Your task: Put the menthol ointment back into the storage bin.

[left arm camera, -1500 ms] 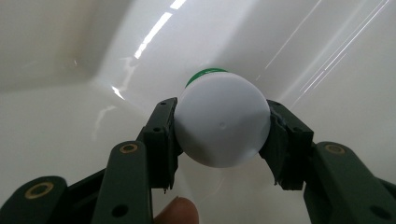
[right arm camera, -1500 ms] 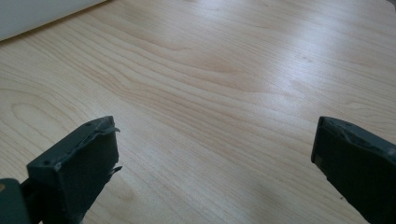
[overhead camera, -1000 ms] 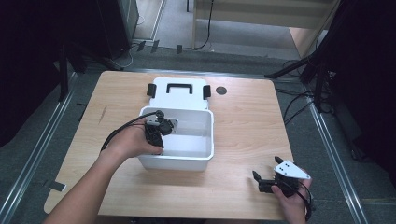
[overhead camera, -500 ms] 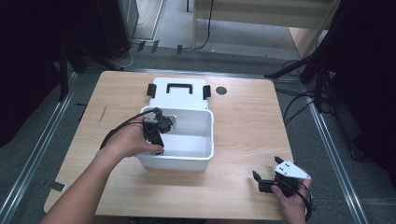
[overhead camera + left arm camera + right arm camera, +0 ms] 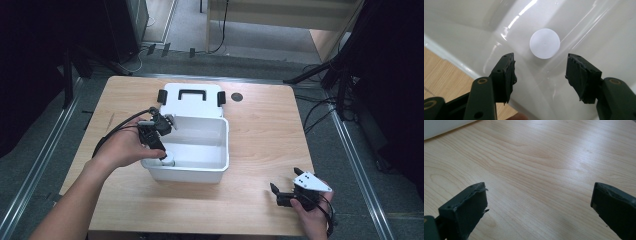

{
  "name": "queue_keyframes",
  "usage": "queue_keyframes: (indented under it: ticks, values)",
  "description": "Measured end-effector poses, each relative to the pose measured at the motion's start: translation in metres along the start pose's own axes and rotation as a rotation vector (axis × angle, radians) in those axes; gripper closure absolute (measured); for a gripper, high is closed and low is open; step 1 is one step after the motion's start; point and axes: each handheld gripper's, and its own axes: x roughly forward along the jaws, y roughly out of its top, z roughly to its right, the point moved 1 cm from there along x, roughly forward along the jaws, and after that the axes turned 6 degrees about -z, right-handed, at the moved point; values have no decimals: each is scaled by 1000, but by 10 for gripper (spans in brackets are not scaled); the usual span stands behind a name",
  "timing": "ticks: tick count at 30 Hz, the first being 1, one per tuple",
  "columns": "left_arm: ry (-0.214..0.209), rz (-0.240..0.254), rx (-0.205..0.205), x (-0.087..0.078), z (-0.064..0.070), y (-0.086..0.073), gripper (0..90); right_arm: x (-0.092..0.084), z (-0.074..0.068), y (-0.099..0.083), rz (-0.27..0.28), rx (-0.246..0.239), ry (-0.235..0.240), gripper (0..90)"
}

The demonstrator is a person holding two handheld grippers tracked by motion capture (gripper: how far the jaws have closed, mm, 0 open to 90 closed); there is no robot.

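An open white box (image 5: 220, 145) stands in the middle of the wooden table (image 5: 260, 130). On its floor, near the front left corner, lies a small white round piece (image 5: 167, 159) (image 5: 544, 43). My left gripper (image 5: 161, 150) (image 5: 540, 68) reaches down over the box's left rim, open, with the round piece just beyond its fingertips and untouched. My right gripper (image 5: 283, 178) (image 5: 539, 202) rests low over bare wood at the front right, open and holding nothing.
The box's white lid (image 5: 190, 97), with a black handle and black side latches, lies flat right behind the box. A small dark round spot (image 5: 237, 96) marks the table at the back. A corner of the box (image 5: 444, 127) lies beyond the right gripper.
The left hand and gripper have shifted slightly left over the box's rim, and the white round piece now shows below them. The right gripper has not moved.
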Motion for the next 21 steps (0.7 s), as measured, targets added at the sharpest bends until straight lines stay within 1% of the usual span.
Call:
queue_keyframes:
  ticks: [2, 3, 7, 9, 10, 11, 13, 19, 21]
  values:
    - [-13, 22, -1, -5, -1, -3, 412, 0, 0, 0, -1, 0, 0, 9]
    - [-12, 43, -7, -10, -1, -6, 410, 0, 0, 0, -1, -1, -1, 9]
    - [-16, 84, -18, -19, -2, -13, 394, 0, 0, 0, -2, 0, 0, 9]
    - [-13, 92, -24, -23, -4, -18, 392, 0, 0, 0, -1, 0, 2, 9]
    - [-9, 102, -34, -24, -5, -21, 391, 0, 0, 0, -1, -1, 1, 9]
    - [-7, 98, -37, -25, -7, -24, 389, 0, 0, 0, -2, -4, 1, 9]
    - [-5, 107, -63, -26, -12, -31, 389, 0, 0, 0, -2, -4, 1, 9]
    - [-13, 130, -115, -20, -25, -51, 378, 0, 0, 0, -4, -4, -2, 9]
    - [-43, 156, -135, -18, -29, -57, 346, 0, -1, 0, -5, -4, -2, 9]
